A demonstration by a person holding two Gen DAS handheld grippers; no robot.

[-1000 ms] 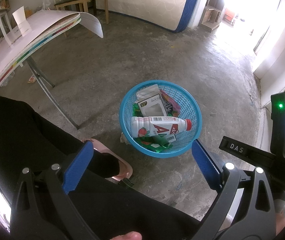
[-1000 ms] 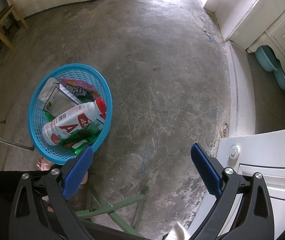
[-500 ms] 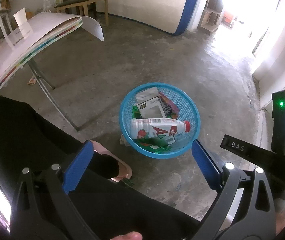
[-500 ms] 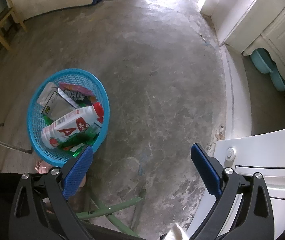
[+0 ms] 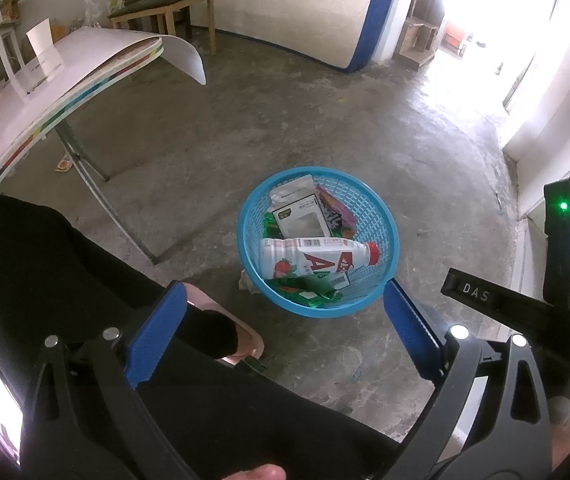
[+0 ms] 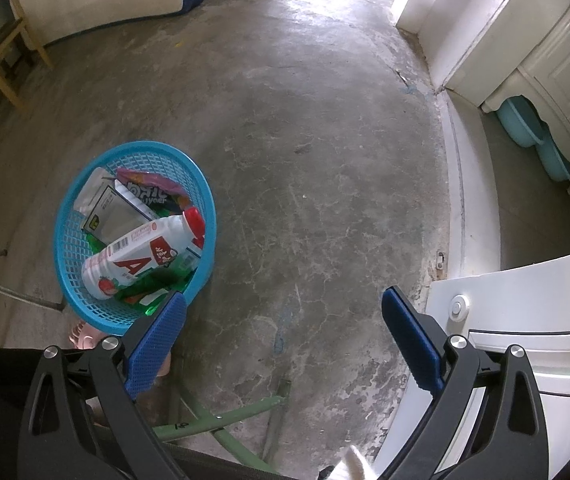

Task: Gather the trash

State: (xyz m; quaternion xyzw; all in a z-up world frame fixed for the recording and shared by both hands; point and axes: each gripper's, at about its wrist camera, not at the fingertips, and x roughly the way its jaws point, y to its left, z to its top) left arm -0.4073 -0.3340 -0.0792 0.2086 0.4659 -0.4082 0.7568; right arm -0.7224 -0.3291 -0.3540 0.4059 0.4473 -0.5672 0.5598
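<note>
Sitting on the bare concrete floor (image 6: 325, 168), the round blue plastic mesh basket (image 5: 381, 216) holds the collected trash: a white plastic drink bottle with a red cap (image 5: 317, 258) lies on its side across the top, over green wrappers (image 5: 313, 294), with a white carton with a clear window (image 5: 299, 214) and a purple snack packet (image 5: 335, 210) behind it. The left gripper (image 5: 283, 330) hangs above the basket's near rim, jaws spread wide and empty. The right gripper (image 6: 283, 334) is held over the floor just right of the basket, jaws likewise spread with nothing between them. A person's black-clothed leg (image 5: 65, 264) fills the left view's lower corner.
</note>
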